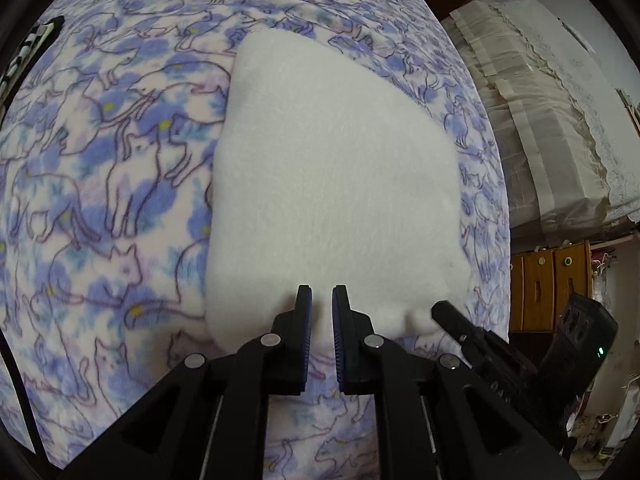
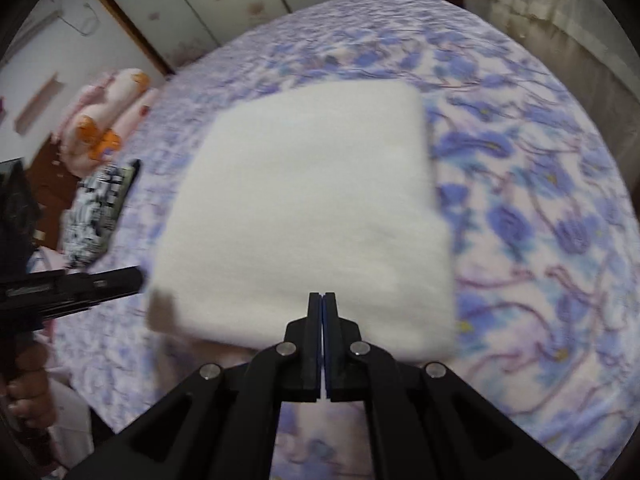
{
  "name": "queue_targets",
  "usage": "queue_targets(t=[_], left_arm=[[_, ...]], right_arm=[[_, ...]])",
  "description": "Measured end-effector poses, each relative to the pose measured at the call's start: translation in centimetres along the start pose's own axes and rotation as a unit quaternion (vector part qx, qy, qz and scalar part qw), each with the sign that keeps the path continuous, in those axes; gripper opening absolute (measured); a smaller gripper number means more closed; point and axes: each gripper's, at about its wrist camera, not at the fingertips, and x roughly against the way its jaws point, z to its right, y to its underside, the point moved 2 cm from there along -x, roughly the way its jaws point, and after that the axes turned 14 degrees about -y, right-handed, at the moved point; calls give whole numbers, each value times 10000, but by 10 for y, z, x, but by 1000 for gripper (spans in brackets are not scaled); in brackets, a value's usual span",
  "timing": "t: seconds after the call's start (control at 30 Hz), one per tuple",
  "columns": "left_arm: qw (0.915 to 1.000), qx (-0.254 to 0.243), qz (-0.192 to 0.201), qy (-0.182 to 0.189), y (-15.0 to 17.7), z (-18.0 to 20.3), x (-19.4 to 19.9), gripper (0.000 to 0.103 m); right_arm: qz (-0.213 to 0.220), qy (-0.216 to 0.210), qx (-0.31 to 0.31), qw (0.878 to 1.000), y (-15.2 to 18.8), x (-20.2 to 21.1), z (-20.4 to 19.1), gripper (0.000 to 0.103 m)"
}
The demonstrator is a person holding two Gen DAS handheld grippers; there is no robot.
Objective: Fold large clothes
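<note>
On the bed covered by a fleece blanket (image 1: 100,160) printed with blue and purple cat outlines lies a white, fluffy garment (image 1: 336,184) folded into a thick, roughly square pad; it sits flat on the blanket, its near edge closest to both tools. Just at that near edge, the left gripper (image 1: 322,294) points down with a narrow gap between its blue-lined black fingers, and nothing is clamped in the gap; the cloth lies beyond and below the tips. Beside the garment's near right corner, the right gripper (image 2: 322,300) has its two fingers pressed flat together, closed on nothing, its tips over the folded edge. Left of the garment, at the blanket's border, a black-and-white patterned bundle (image 2: 100,208) rests, and beyond that lie pink and orange plush toys (image 2: 108,120). To the garment's right, past the bed's side, stands a lace-covered cabinet (image 1: 560,120) with a small wooden drawer unit (image 1: 548,284) below it.
</note>
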Motion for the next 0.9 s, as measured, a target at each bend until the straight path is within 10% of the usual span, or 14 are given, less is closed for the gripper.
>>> queue_targets(t=[0.33,0.9], left_arm=[[9996,-49,246,90,-70,14,-54,3],[9960,435,316,711,-182,12,-135,1]], right_arm=[[-37,-694,-136,9975,-45,-85,-30,0],[443,-473,-64,9979,-155,-160,23,0]])
